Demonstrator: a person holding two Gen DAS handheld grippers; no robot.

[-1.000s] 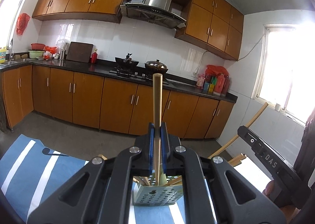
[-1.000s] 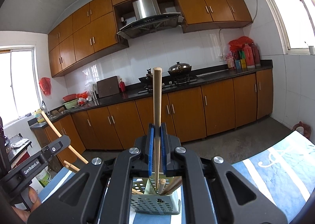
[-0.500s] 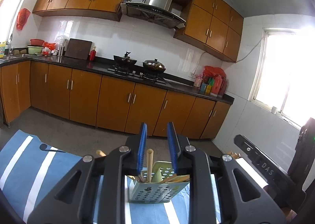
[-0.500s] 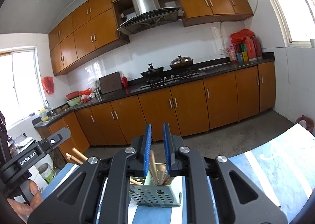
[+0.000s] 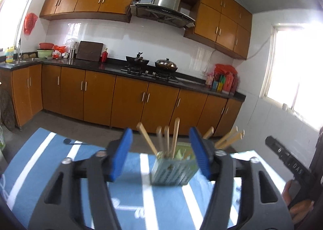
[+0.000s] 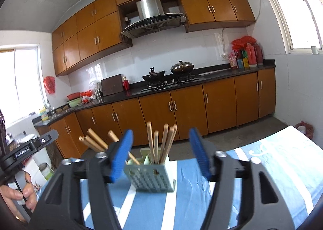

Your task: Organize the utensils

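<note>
the chopsticks (image 5: 175, 136) stand in a pale green perforated holder (image 5: 174, 171), which sits just ahead of the left gripper (image 5: 159, 153), framed by its blue pads (image 5: 120, 153) without touching them. the jaws are opening, well spread, with nothing gripped. from the right gripper (image 6: 160, 153) the same holder (image 6: 151, 177) is likewise just ahead between the parted blue pads (image 6: 198, 153), jaws opening and empty; more sticks (image 6: 94, 139) lean out toward its left.

the holder rests on a blue cloth with white stripes (image 5: 141, 199) that spreads beneath both grippers. beyond the cloth is grey floor (image 6: 232, 135), then a run of orange-brown base cabinets (image 5: 129, 100) under a black counter (image 5: 113, 67). on it, straight ahead, a hob carries two dark pots (image 5: 166, 64); a steel hood (image 5: 167, 1) hangs above among wall cupboards. white tile backs the counter. bright windows (image 5: 298, 68) lie far to either side. a hand (image 6: 20, 191) shows at the right gripper's lower left.
</note>
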